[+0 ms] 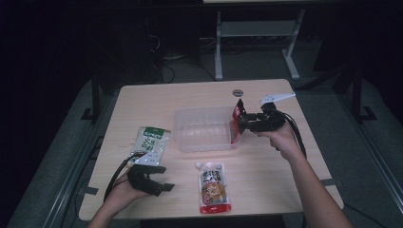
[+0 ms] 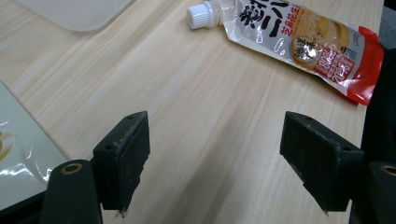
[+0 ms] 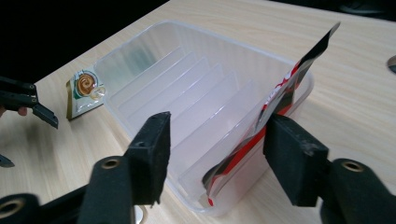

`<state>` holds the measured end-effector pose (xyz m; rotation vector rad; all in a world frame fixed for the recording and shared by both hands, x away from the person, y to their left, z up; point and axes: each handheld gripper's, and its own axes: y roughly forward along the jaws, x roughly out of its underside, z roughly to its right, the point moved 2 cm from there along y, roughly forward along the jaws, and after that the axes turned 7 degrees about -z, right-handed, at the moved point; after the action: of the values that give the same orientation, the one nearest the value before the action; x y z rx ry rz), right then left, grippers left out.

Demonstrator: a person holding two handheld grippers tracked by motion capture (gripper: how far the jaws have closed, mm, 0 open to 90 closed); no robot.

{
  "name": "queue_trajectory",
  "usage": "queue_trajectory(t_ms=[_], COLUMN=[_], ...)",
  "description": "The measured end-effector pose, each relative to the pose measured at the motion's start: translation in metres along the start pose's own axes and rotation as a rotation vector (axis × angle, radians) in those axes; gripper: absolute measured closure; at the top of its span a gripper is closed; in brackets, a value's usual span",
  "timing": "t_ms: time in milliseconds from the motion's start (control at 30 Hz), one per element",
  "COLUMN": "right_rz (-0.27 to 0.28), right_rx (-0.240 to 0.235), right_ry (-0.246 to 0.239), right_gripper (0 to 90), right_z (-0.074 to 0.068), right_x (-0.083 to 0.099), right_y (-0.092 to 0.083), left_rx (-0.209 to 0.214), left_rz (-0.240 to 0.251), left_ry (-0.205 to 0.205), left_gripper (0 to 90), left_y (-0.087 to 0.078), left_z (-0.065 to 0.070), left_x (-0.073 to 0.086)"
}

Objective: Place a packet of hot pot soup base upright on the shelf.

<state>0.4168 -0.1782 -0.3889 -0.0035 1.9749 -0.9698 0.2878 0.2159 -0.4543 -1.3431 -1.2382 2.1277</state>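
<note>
Nearest, the left gripper (image 1: 151, 181) is held wide open over bare table, nothing between its jaws. Farther off, the right gripper (image 3: 212, 140) is seen parted, the red pouch (image 3: 275, 100) leaning unclamped inside the clear bin (image 3: 140, 51).

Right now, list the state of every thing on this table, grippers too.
Clear bin: upright, open-topped, one pouch inside.
Red pouch: standing on edge in the bin, leaning on its end wall, between open jaws.
Red-and-white pouch: flat on the table, cap on.
Green pouch: flat on the table.
Right gripper: open.
Left gripper: open, holding nothing.
</note>
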Motion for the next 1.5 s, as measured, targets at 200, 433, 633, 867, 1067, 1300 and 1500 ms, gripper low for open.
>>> queue_trajectory(t_ms=[200,433,633,867,1067,1300,1500], right_rz=[0.001,0.025,0.013,-0.08,-0.12,-0.118,-0.086], right_rx=[0.05,0.098,0.132,0.169,0.15,0.166,0.185], right_ry=[0.003,-0.017,-0.03,-0.084,-0.127,-0.088,-0.059], right_gripper=[30.0,28.3,27.1,24.2,21.6,17.9,17.3], right_z=[-0.008,-0.014,-0.016,-0.027,-0.044,-0.043,-0.036], right_x=[0.003,0.026,0.053,0.082,0.109,0.128,0.127], right_y=[-0.017,-0.039,-0.042,-0.029,-0.027,-0.033,-0.032], left_rx=[0.005,0.006,0.01,-0.004,-0.007,-0.004,0.027], left_rz=[0.012,0.006,0.018,0.021,0.023,0.052,0.065], left_ry=[-0.001,0.002,-0.005,-0.011,-0.007,-0.021,-0.031], left_gripper=[23.8,23.8,24.2,32.8,37.2,44.8,56.5], left_y=[0.0,0.0,-0.001,-0.004,-0.004,-0.004,-0.002], left_z=[0.0,0.0,-0.001,-0.002,0.003,0.003,0.001], left_x=[-0.003,-0.003,-0.001,0.0,-0.001,-0.009,-0.016])
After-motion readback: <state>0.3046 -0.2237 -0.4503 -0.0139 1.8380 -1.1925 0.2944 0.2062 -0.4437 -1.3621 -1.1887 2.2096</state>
